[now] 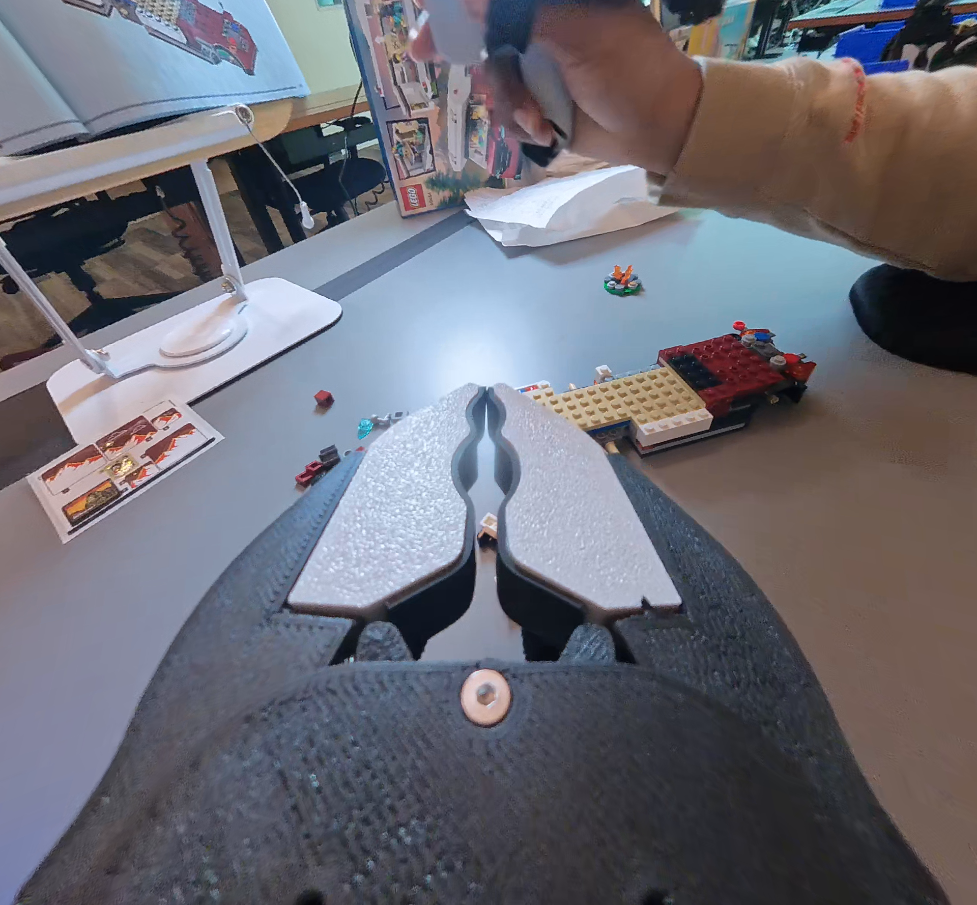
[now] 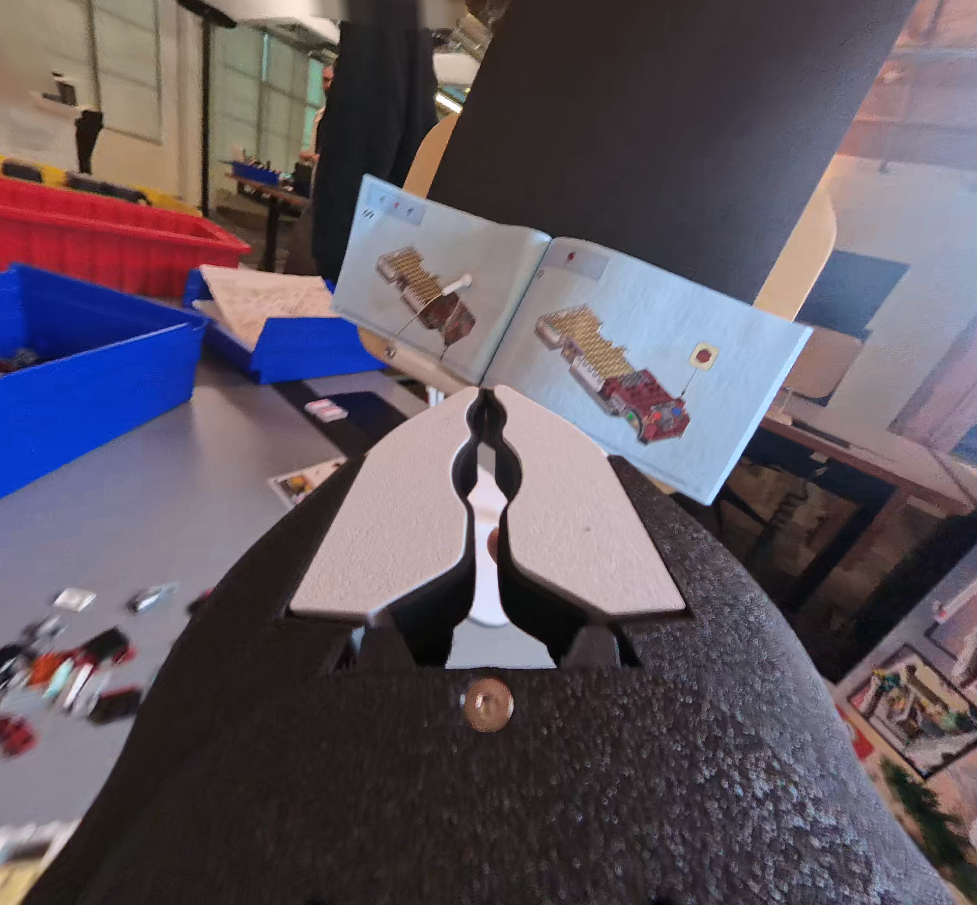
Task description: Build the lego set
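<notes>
Across the grey table [image 1: 528, 308] we are seeing a tan, white and dark-red brick model [image 1: 682, 393] lying just right of our left gripper [image 1: 487, 392], clenched bare; our right gripper [image 2: 487, 393], likewise clenched bare, is facing an open instruction booklet [image 2: 661, 351]; a printed toy box [image 1: 417, 102] is standing behind.

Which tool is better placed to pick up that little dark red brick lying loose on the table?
Left. The left tool is low over the table, tips closed, near the dark red brick. The right tool is raised high, facing the instruction booklet.
</notes>
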The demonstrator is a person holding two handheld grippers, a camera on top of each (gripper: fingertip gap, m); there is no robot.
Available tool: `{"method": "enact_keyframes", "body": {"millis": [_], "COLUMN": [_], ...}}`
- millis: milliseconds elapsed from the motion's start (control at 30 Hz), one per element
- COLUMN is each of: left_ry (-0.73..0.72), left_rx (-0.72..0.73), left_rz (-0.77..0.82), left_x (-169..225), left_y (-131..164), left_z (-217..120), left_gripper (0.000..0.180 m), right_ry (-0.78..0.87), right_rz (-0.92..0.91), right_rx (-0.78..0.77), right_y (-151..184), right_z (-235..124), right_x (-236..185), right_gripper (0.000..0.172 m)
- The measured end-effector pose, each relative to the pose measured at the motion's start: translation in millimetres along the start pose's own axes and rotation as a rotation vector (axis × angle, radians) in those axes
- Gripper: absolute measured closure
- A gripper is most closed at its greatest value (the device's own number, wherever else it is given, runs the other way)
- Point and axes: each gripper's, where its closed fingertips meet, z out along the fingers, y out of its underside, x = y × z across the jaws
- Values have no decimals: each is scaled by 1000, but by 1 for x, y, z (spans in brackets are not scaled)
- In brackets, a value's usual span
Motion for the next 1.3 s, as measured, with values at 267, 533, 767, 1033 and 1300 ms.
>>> {"method": "enact_keyframes", "body": {"millis": [267, 533, 767, 1033, 1300], "left_ry": [-21, 5, 18, 11, -7], "left_rx": [-23, -26, -34, -42, -29], "left_rz": [4, 9, 0, 7, 8], "left_x": [-4, -1, -1, -2, -7], "left_y": [6, 6, 8, 11, 8], "left_z": [1, 1, 2, 3, 1], "left_gripper": [180, 180, 180, 180, 180], "right_ry": [100, 148, 159, 169, 256], "right_rz": [-19, 29, 39, 32, -4], "right_rx": [47, 12, 10, 6, -32], "right_y": [-23, -1, 0, 3, 26], "right_z": [113, 163, 167, 158, 113], "right_x": [28, 43, 48, 56, 101], "right_gripper": [172, 171, 170, 169, 169]}}
